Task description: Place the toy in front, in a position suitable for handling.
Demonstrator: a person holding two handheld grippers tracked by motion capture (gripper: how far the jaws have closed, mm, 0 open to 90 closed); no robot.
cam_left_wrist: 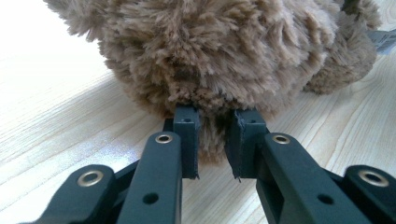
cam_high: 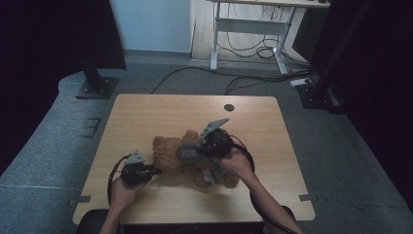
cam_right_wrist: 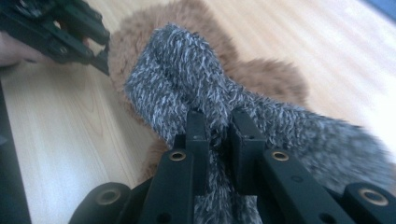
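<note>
Fingers of the right gripper [cam_right_wrist: 218, 130] pinch the grey knitted cloth [cam_right_wrist: 187, 79], draped across the brown plush bear [cam_high: 168, 153] mid-counter [cam_high: 146, 109]. Left gripper [cam_left_wrist: 212, 140] fingers clamp fur at the bear's left end, anchoring it.

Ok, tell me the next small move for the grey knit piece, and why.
Probably carry the grey knit piece on over the teddy bear: the right gripper pinches it above the bear, while the left gripper grips the bear's fur, steadying it.
</note>
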